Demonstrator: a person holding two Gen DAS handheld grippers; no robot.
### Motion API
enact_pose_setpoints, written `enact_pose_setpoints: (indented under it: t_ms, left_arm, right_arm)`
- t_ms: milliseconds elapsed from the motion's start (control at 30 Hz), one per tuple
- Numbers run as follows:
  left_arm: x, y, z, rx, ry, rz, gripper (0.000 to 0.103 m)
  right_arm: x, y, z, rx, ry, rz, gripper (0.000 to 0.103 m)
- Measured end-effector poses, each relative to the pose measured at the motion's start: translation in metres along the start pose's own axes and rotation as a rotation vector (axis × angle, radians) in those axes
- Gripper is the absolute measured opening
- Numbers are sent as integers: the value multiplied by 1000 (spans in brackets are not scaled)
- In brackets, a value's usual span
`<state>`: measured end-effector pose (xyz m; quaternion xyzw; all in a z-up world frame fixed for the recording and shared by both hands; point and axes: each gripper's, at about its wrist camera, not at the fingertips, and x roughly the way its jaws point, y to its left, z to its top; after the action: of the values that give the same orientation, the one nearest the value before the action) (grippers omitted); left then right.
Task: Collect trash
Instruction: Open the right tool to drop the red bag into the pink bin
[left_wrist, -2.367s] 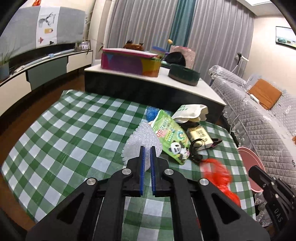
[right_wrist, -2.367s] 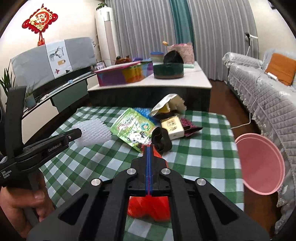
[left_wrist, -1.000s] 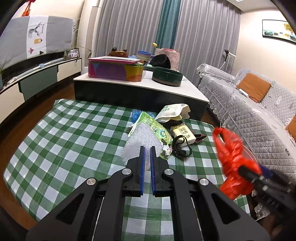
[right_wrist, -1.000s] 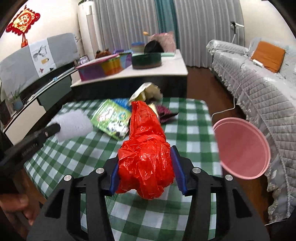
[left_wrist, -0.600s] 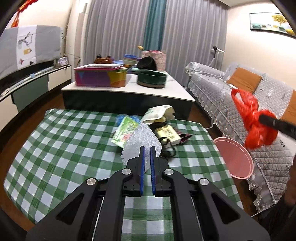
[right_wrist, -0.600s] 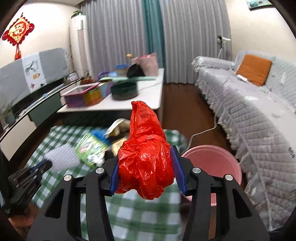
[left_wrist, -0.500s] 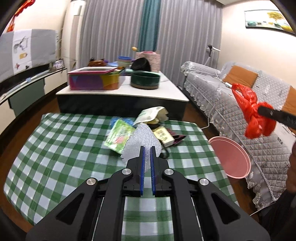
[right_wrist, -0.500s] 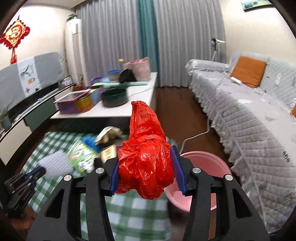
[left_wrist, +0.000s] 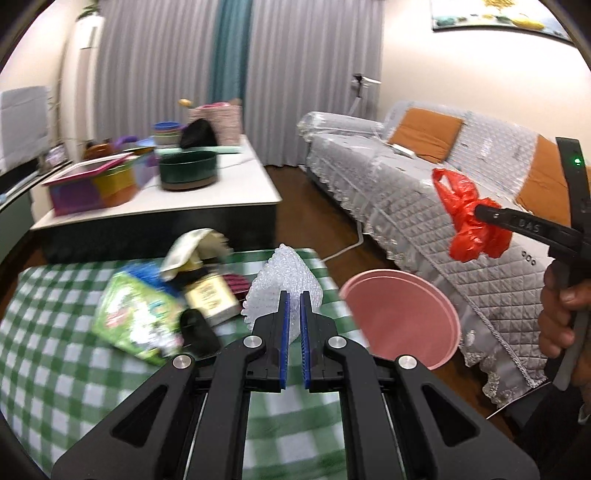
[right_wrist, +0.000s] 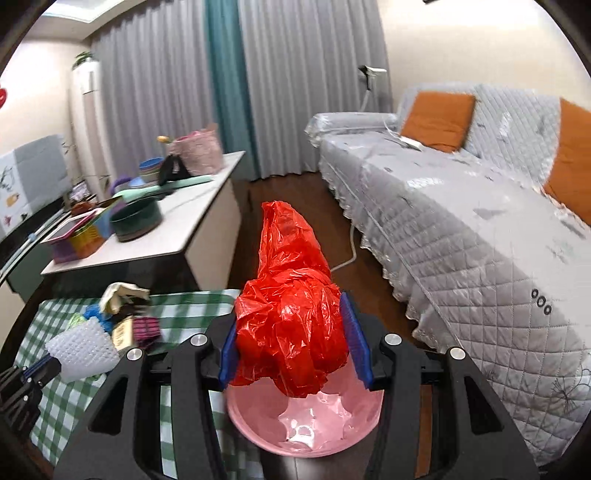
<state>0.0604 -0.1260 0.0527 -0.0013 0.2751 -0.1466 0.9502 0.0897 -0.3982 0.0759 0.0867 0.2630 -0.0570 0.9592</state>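
Gripping the red plastic bag (right_wrist: 291, 325), the right gripper (right_wrist: 293, 339) is now hovering over the pink bin (right_wrist: 306, 424); the left gripper (left_wrist: 293, 321) is still pinching bubble wrap (left_wrist: 284, 280).

This is a living room in a home. A long sofa (right_wrist: 480, 236) with a gray quilted cover and orange cushions (right_wrist: 437, 110) stands along the wall. Tall gray and green curtains (right_wrist: 258, 81) hang down to a dark wood floor (right_wrist: 291, 192). A low tabletop (left_wrist: 155, 199) holds bowls (left_wrist: 188, 171) and a colorful box (left_wrist: 92, 184). A checked green cloth (left_wrist: 55, 354) covers another tabletop, and a picture (left_wrist: 491, 14) hangs on the wall.
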Motion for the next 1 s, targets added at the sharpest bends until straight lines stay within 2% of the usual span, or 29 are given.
enact_pose_setpoints:
  t_ms: [233,533,1000]
  left_arm:
    - [52,-48,7,40,29,-74,5]
    - [103,-83,11,74,74,-114,5]
    - [129,-103,14,102,103,-145,5]
  right_arm:
    - [32,-21,-12,14,55,-34,49]
    - [48,-34,-22,24,96,-46,50]
    - [56,-39,-25,31,112,-60,50]
